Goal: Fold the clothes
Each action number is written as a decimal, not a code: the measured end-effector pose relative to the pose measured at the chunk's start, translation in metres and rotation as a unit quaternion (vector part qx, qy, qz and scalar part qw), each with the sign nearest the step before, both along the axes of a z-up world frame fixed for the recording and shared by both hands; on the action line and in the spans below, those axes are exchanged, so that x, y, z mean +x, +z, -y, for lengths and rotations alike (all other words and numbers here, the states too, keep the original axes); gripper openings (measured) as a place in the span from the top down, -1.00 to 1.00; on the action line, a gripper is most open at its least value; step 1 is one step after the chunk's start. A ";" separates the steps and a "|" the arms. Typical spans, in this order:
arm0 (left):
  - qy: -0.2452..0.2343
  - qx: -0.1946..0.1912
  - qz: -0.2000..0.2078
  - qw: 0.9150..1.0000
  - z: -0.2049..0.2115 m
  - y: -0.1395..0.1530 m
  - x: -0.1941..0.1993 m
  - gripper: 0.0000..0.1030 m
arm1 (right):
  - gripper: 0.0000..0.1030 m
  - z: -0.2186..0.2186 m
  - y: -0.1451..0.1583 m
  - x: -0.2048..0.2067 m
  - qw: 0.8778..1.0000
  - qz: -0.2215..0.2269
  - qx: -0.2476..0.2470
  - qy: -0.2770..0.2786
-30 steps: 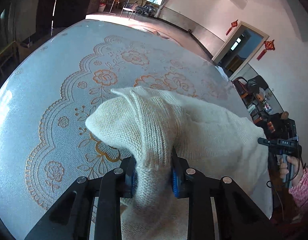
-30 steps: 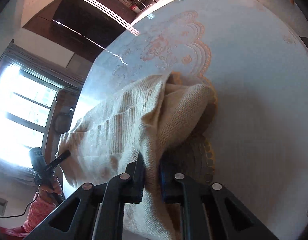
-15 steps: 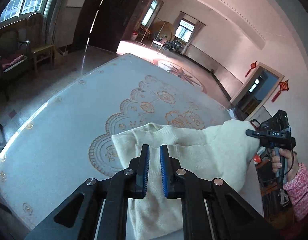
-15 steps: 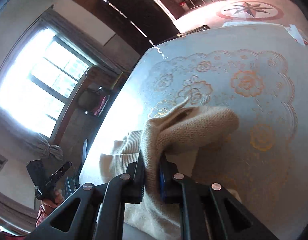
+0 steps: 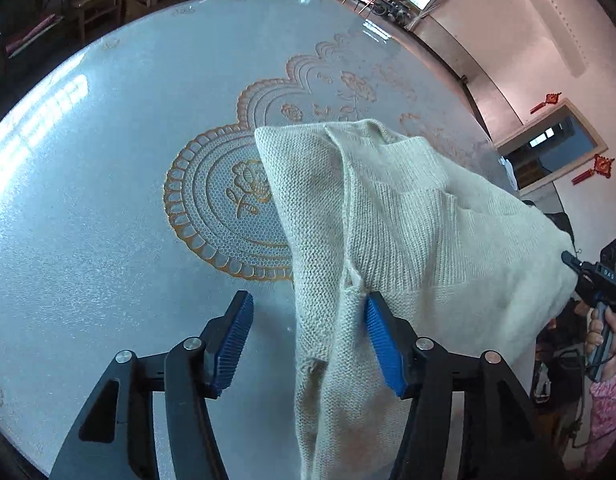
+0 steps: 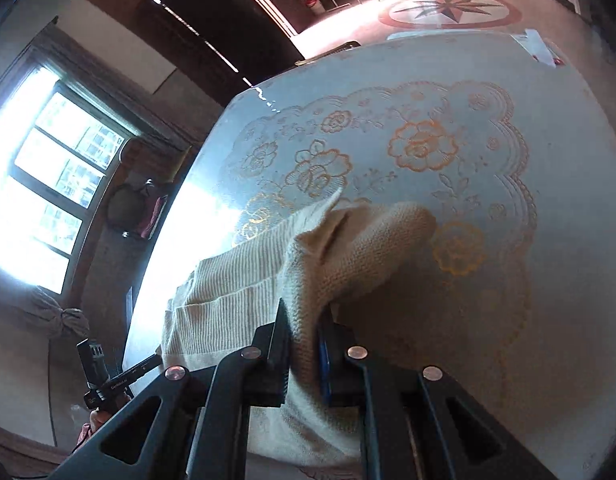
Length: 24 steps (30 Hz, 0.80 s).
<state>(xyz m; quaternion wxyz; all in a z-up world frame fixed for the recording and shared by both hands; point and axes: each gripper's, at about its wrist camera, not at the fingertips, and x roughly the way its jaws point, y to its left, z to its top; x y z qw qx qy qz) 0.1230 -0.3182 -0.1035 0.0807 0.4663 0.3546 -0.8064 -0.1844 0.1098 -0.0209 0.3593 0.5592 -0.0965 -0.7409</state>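
A cream knitted sweater (image 5: 408, 220) lies partly on the table, one side lifted toward the right. My left gripper (image 5: 308, 344) hangs low over the near edge and its jaws are opening. A hanging edge of the sweater sits between them against the right blue pad (image 5: 384, 344), while the left pad stands clear of it. In the right wrist view the sweater (image 6: 235, 304) bunches up from my right gripper (image 6: 303, 344), which is shut on a thick fold held above the table. The right gripper (image 5: 600, 280), held in a hand, also shows at the sweater's far corner.
The sweater lies on a round table (image 5: 87, 200) with a pale blue cloth and an orange lace flower pattern (image 6: 420, 148). A small white item (image 6: 544, 48) lies at the far rim. Chairs, a bright window (image 6: 47, 184) and a doorway (image 5: 548, 156) surround the table.
My left gripper let go of the sweater, shut empty, then dropped closer to the table and opened around a hanging edge. My right gripper rose, still clamped on its fold.
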 end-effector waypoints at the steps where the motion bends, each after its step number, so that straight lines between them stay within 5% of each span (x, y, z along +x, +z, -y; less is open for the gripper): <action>1: -0.004 0.017 -0.004 1.000 0.001 -0.001 -0.003 -0.28 | 0.81 -0.008 -0.007 -0.001 1.000 0.008 0.000 -0.010; 4: -0.016 0.072 -0.014 0.997 0.002 -0.007 -0.014 -0.29 | 0.81 -0.021 -0.025 -0.004 0.999 0.023 -0.001 -0.029; 8: -0.020 0.085 -0.035 0.996 -0.006 -0.006 -0.026 -0.33 | 0.81 -0.028 -0.039 -0.010 0.999 0.037 -0.006 -0.039; 9: -0.018 0.081 -0.043 0.996 -0.008 -0.007 -0.027 -0.24 | 0.81 -0.030 -0.042 -0.012 0.998 0.040 -0.008 -0.040; 10: -0.019 0.080 -0.044 0.996 -0.010 -0.009 -0.029 0.35 | 0.81 -0.031 -0.044 -0.014 0.998 0.043 -0.009 -0.041; 11: -0.021 0.080 -0.044 0.996 -0.012 -0.012 -0.031 0.54 | 0.81 -0.031 -0.047 -0.015 0.998 0.044 -0.009 -0.041; 17: -0.005 0.062 -0.076 0.995 -0.020 0.002 -0.026 0.67 | 0.81 -0.031 -0.053 -0.023 0.998 0.048 -0.010 -0.048; 24: -0.023 0.024 -0.164 0.986 -0.021 0.076 -0.007 0.72 | 0.81 0.004 -0.018 -0.032 0.999 0.028 -0.040 -0.023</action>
